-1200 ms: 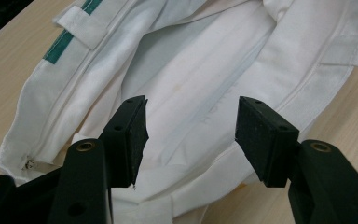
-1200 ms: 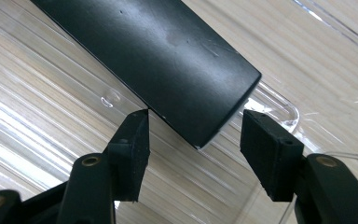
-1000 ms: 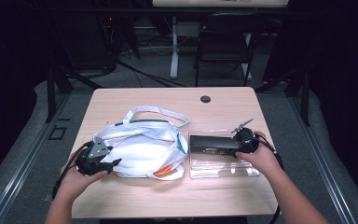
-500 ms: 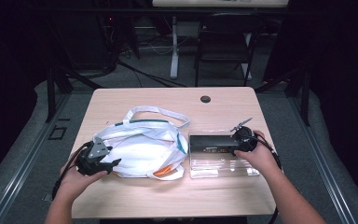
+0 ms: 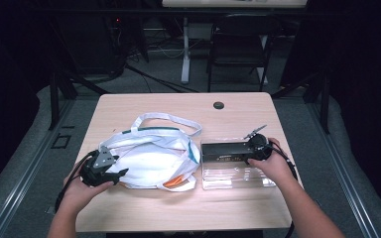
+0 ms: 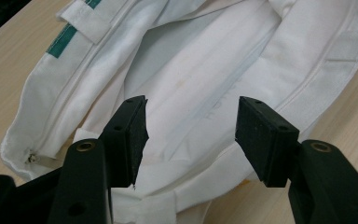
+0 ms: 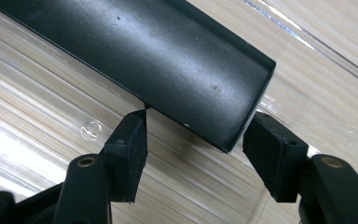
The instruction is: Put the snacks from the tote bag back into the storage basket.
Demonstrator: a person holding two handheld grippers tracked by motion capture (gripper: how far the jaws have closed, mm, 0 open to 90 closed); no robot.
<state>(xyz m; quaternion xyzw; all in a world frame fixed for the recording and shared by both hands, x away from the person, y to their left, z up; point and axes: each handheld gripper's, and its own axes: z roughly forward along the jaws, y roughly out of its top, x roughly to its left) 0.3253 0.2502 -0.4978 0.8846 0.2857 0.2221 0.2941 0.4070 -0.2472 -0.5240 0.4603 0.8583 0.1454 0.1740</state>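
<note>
Wooden table — left gripper gapes over white bag, right gripper straddles black box, unclamped.

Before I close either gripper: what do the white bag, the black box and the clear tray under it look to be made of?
White bag: soft woven cloth, matte; it creases and shows stitched seams and a teal trim.
Black box: rigid, smooth, semi-gloss with fine scuffs and sharp edges, probably coated metal or hard plastic.
Clear tray: see-through ribbed plastic, glossy; wood grain shows through it.
</note>
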